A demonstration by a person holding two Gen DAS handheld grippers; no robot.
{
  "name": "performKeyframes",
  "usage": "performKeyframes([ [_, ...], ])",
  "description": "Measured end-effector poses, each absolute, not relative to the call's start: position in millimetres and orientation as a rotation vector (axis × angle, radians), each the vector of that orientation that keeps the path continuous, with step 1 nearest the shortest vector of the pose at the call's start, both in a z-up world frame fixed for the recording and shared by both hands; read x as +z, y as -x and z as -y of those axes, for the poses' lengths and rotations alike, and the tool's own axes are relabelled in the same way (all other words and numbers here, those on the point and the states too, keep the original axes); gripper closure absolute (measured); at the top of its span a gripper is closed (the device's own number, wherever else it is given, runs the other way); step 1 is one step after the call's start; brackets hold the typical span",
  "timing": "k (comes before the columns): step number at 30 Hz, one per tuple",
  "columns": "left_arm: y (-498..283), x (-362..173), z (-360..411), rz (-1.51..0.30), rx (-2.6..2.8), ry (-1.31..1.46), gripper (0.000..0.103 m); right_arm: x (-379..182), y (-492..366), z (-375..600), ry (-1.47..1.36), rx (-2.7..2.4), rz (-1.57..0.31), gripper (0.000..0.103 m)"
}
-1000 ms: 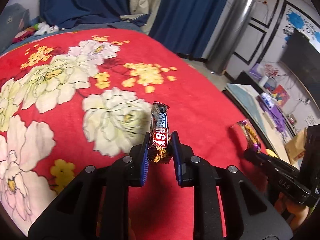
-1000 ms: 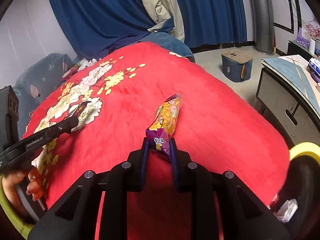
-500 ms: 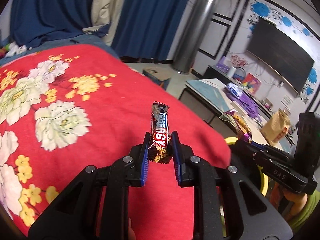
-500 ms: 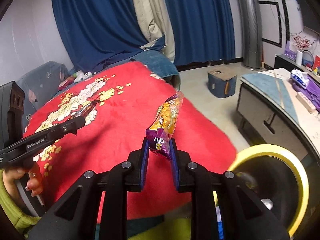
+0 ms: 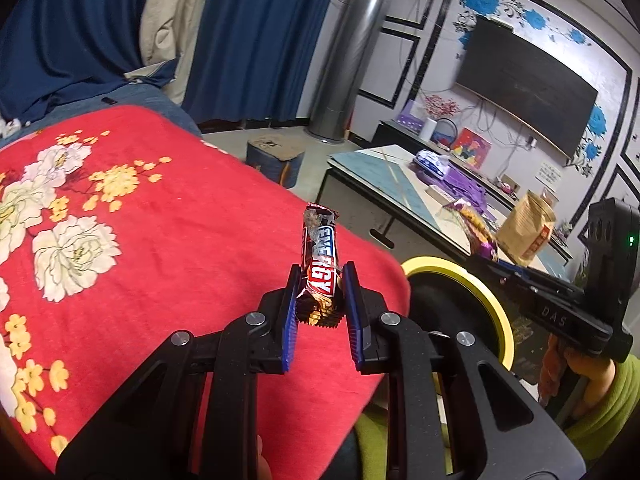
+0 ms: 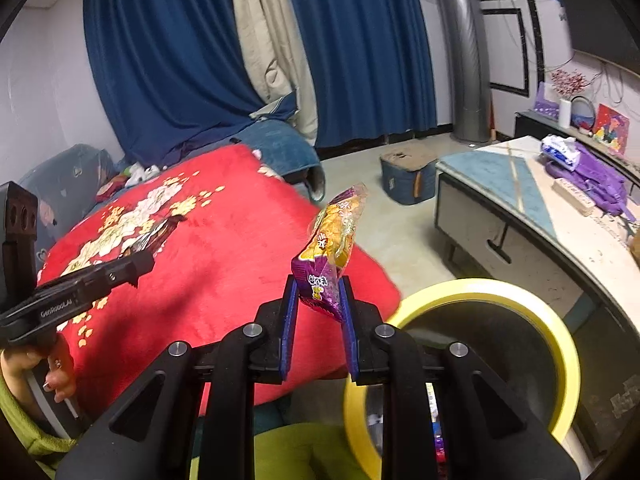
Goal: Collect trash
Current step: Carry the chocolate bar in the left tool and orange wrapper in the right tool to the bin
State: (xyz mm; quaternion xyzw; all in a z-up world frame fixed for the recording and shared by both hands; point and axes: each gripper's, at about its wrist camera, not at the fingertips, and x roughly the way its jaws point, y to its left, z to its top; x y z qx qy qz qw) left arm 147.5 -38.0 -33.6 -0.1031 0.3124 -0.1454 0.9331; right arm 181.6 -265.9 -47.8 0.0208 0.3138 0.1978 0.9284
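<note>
My left gripper (image 5: 320,284) is shut on a dark chocolate bar wrapper (image 5: 320,256) with red and blue lettering, held upright above the edge of the red flowered blanket (image 5: 160,240). My right gripper (image 6: 318,290) is shut on a purple and yellow snack wrapper (image 6: 334,240), held upright near the yellow-rimmed black trash bin (image 6: 532,308). The bin (image 5: 496,304) also shows in the left wrist view, right of my left gripper, with the right gripper (image 5: 486,256) above it. The left gripper (image 6: 148,258) shows at the left of the right wrist view.
A low table (image 6: 520,200) with purple items and a paper bag (image 5: 524,228) stands to the right of the bin. A blue box (image 6: 408,176) sits on the floor beyond the bed. Blue curtains (image 6: 360,40) and a metal column (image 5: 348,60) stand behind.
Both grippers have swung right from over the blanket toward the bed's edge, each keeping its wrapper. The yellow-rimmed bin has come into view beside them.
</note>
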Motion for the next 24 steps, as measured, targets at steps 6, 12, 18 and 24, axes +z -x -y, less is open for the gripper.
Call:
performKeyframes([
  [6, -144.7, -31.7, 57.7, -0.633, -0.337, 0.188, 0.088, -46.3, -173.4, 285.2, -0.035, 0.368, -0.629, 0.083],
  [12, -141.8, -31.0, 77.1, -0.631, -0.387, 0.17, 0.088, -45.1, -166.1, 301.6, -0.03, 0.336, -0.615, 0.083],
  [18, -145.1, -33.9, 98.9, -0.648, -0.445, 0.163, 0.088, -43.3, -159.4, 317.7, -0.025, 0.302, -0.603, 0.083],
  [24, -145.2, -36.1, 123.8, -0.658, -0.499, 0.134, 0.088, -46.3, -154.6, 338.3, -0.04, 0.26, -0.609, 0.083],
])
